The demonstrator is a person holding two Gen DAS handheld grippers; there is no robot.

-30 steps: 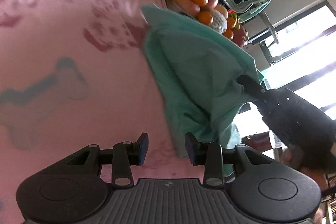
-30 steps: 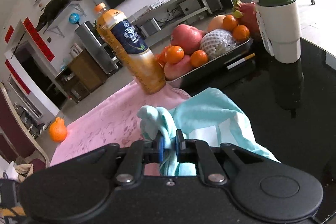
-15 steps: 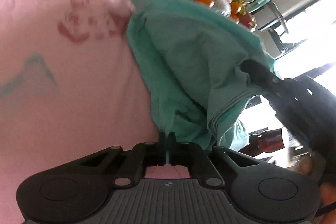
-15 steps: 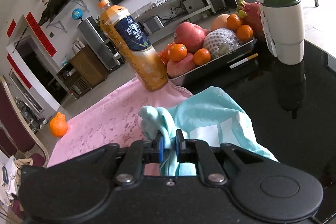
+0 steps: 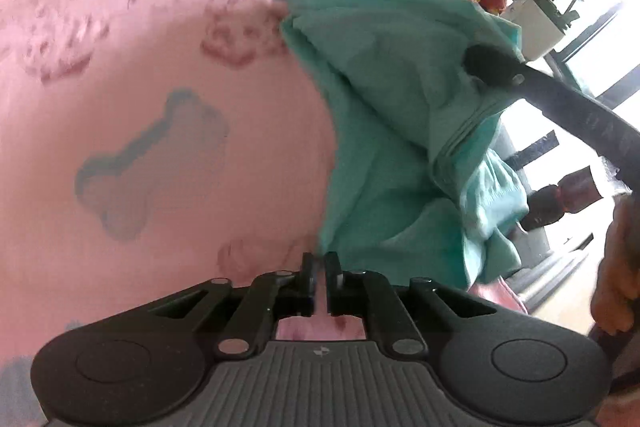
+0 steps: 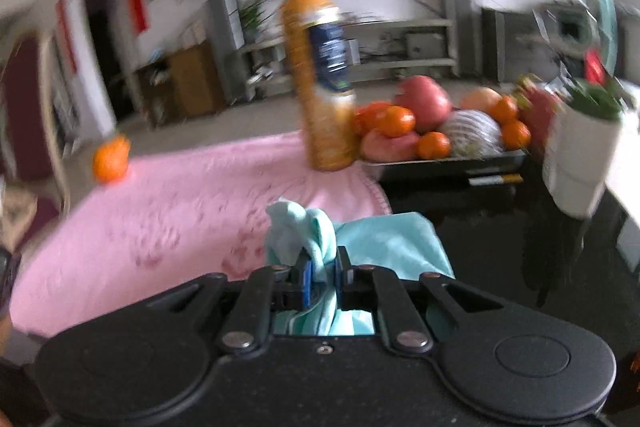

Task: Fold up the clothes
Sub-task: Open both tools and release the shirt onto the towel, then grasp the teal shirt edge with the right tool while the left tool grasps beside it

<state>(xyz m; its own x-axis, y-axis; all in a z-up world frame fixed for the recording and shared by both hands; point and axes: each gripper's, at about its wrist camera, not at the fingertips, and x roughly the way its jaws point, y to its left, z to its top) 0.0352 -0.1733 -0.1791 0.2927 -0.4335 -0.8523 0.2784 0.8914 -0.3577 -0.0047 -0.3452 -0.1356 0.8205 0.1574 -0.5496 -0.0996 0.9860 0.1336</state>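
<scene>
Gripping a bunched wad of the teal garment (image 6: 316, 239), the right gripper (image 6: 320, 279) had its fingers (image 6: 304, 281) pressed in on the cloth from both sides, folds spilling above and below them. From the left wrist view that same garment (image 5: 392, 115) hung in a draped sheet off the right gripper (image 5: 492, 65), lifted above the pink blanket (image 5: 140, 75) with its lower corner trailing down toward the left gripper (image 5: 319, 283). The left fingers (image 5: 307, 279) stood nearly closed — only a thin slit showed between them, right at the garment's bottom tip, and whether they actually pinched fabric could not be told. The blanket, printed with a blue bone and reddish paw marks, covered most of the tabletop (image 6: 500, 247), whose dark glossy surface showed bare to the right. At the blanket's far edge an orange juice bottle (image 6: 326, 83) stood upright, just beside a metal tray (image 6: 448, 163) piled with fruit — oranges, apples, a netted melon. A white cup (image 6: 580, 163) with a green lid sat further right, and a lone orange (image 6: 110, 161) rested at the blanket's far left. The right wrist view was smeared with motion blur.
</scene>
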